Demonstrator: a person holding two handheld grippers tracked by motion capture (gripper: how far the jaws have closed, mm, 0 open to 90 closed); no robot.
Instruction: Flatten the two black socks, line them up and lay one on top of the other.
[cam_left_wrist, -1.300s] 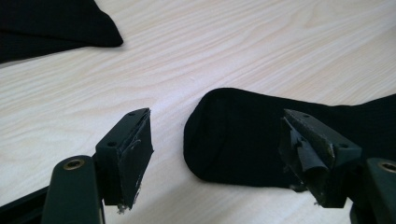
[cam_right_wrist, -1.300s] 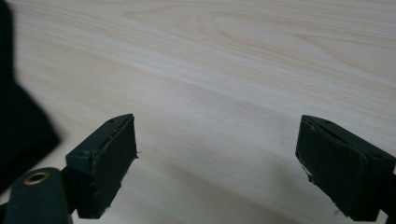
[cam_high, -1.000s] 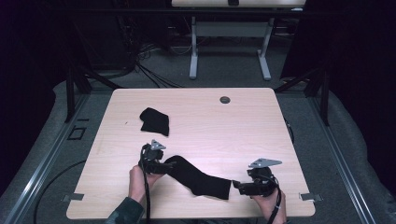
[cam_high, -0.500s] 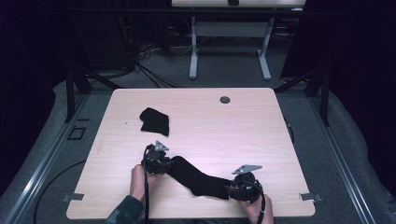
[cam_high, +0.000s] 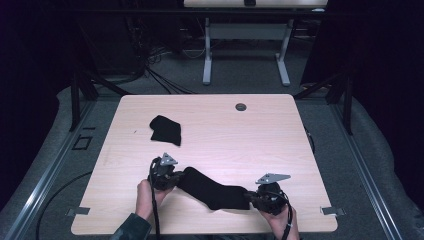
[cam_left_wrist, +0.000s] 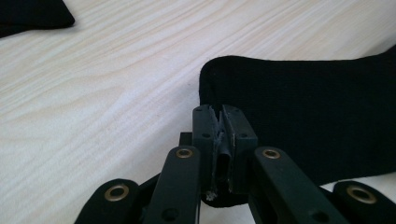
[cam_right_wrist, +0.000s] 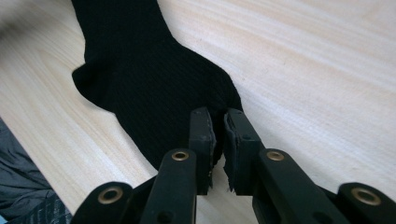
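Pinching black sock (cam_high: 215, 189), both claws (cam_left_wrist: 219, 122) clamped.

A lab or recording studio is indicated, not a home. A bare wooden counter (cam_high: 260, 135) with a cable grommet (cam_high: 241, 107) is set on grey carpet (cam_high: 380, 165). Metal rails (cam_high: 40, 185) are laid along both sides of the floor, and black stand legs (cam_high: 82, 90) are seen at the corners. Loose cables (cam_high: 160, 75) are trailed behind, near a white desk frame (cam_high: 245, 55). The surroundings are closed off by dark walls.
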